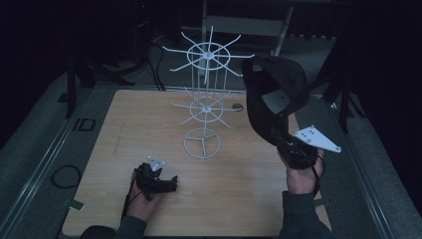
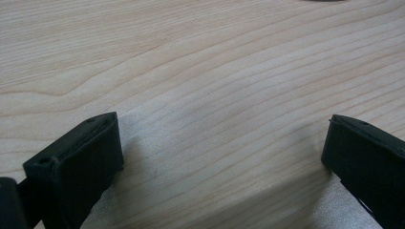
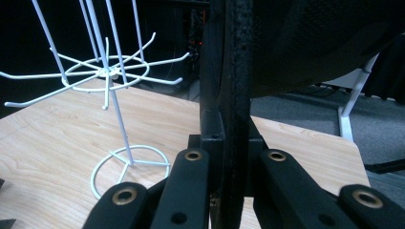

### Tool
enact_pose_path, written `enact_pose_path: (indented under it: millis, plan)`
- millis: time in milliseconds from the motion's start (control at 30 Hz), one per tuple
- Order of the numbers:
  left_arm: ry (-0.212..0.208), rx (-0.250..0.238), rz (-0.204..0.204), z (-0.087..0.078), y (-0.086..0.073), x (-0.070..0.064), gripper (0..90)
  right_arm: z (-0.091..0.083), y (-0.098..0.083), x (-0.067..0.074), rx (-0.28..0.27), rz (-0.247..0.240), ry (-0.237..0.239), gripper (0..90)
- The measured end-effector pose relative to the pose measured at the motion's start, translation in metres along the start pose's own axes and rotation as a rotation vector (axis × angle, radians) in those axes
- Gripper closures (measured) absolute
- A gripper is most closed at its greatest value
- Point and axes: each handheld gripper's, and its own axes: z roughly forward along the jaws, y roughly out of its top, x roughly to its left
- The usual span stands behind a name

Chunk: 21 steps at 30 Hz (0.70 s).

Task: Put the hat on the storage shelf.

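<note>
A white wire rack (image 1: 204, 99) with two tiers of radiating hooks stands on a ring base at the middle of the wooden table (image 1: 139, 124). My right gripper (image 1: 281, 139) is raised to the right of it, shut on the brim of a black cap (image 1: 271, 94) that hangs level with the upper hooks. In the right gripper view the jaws pinch the cap's brim (image 3: 229, 95) edge-on, with the rack (image 3: 110, 71) off to the left. My left gripper (image 1: 169, 185) lies low on the table's near left. Its jaws stand wide apart over bare wood (image 2: 215, 57), with nothing between them.
A small dark round thing (image 1: 237, 106) lies on the table behind the rack. A looped cable (image 1: 65, 175) sits on the grey floor to the left. A white frame (image 1: 249, 25) stands beyond the far edge. Metal rails run along both sides.
</note>
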Motion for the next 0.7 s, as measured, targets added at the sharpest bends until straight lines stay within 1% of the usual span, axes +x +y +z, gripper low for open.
enact_pose_path:
  millis: [167,700]
  plan:
    - [0.001,0.000,0.000,0.0000,0.0000,0.0000,0.2,-0.0017,0.0019,0.0005,-0.012,-0.001,-0.006,86.6]
    - [0.000,0.001,0.003,0.0001,0.0002,-0.0004,0.1,-0.0030,0.0049,0.0020,-0.022,-0.001,-0.010,86.6]
